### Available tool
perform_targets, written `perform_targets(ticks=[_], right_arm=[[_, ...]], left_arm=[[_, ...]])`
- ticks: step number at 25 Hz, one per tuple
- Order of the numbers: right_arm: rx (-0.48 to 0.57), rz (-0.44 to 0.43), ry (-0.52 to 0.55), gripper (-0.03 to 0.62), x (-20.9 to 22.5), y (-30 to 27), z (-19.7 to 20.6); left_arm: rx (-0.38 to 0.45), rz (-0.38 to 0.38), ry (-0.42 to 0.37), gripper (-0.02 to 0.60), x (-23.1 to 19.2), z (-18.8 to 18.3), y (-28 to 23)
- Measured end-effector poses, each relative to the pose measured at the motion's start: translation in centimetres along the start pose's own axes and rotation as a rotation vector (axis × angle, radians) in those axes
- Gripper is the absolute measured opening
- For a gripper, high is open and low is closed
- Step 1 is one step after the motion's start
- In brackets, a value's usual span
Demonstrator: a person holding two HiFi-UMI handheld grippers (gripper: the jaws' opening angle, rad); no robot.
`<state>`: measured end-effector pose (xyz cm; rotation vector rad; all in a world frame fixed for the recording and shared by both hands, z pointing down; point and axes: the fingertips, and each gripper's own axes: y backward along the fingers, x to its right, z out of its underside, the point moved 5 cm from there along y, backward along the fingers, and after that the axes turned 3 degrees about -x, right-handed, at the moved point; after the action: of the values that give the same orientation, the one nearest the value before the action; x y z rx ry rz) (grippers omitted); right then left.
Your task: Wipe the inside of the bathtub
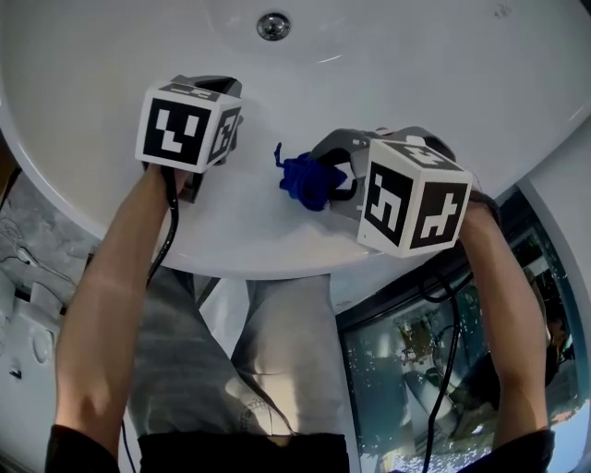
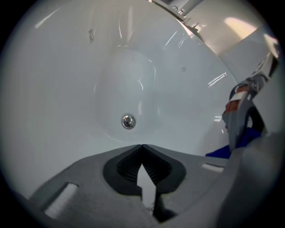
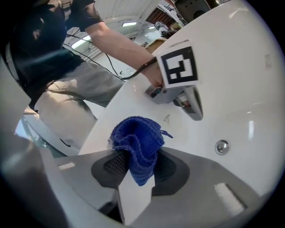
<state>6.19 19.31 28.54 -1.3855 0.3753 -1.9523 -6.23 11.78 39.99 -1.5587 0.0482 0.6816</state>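
We count one white bathtub (image 1: pixel 416 83) across the upper frame of the head view and one metal drain (image 1: pixel 273 26) at top centre. We find one blue cloth (image 1: pixel 309 178) near the middle. There are two grippers, the left gripper (image 2: pixel 141 147) and the right gripper (image 3: pixel 136 153), two marker cubes, left cube (image 1: pixel 187 127) and right cube (image 1: pixel 414 195), and two forearms, left forearm (image 1: pixel 111 305) and right forearm (image 1: pixel 503 305).

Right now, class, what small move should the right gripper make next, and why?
Probably ease the right gripper down until the blue cloth presses flat on the bathtub wall. Its jaws are shut on the cloth, but whether the cloth touches the white surface is unclear.
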Motion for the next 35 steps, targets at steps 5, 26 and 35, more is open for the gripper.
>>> perform_targets(ticks=[5, 26, 35], right_arm=[[-0.046, 0.147, -0.022, 0.136, 6.8, 0.7, 1.6], [-0.331, 0.389, -0.139, 0.135, 23.0, -6.3, 8.5], [-0.497, 0.341, -0.117, 0.135, 22.4, -8.3, 11.5]], left_arm=[[0.002, 0.019, 0.009, 0.002, 0.4, 0.3, -0.4], [-0.027, 0.067, 0.05, 0.002, -0.5, -0.2, -2.8], [-0.024, 0.073, 0.063, 0.0, -0.9, -0.5, -3.1]])
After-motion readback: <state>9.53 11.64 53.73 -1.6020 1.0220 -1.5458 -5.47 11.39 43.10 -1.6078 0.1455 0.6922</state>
